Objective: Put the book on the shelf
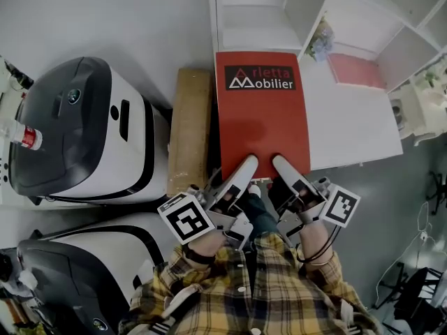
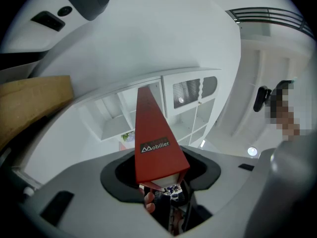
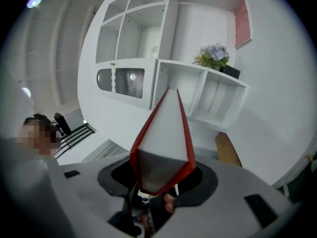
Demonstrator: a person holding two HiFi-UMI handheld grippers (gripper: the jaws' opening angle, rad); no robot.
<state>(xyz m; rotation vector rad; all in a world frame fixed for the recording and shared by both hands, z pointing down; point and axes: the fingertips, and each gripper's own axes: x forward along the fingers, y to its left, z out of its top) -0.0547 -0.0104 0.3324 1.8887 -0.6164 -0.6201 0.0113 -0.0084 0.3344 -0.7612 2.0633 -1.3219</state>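
Observation:
A red book (image 1: 262, 110) with a black "Mobilier" label is held flat over the white shelf unit (image 1: 349, 124), label end pointing away from me. My left gripper (image 1: 244, 169) and right gripper (image 1: 283, 167) are side by side, each shut on the book's near edge. In the left gripper view the red cover (image 2: 153, 143) runs out from between the jaws toward the shelf's compartments (image 2: 119, 118). The right gripper view shows the book's white page edge (image 3: 163, 150) between its red covers, clamped in the jaws.
A brown cardboard box (image 1: 190, 128) lies just left of the book. Two white-and-black machines (image 1: 84, 131) (image 1: 77, 278) fill the left side. In the shelf stand a small flower pot (image 1: 321, 42) and a pink panel (image 1: 356, 70). Grey floor lies to the right.

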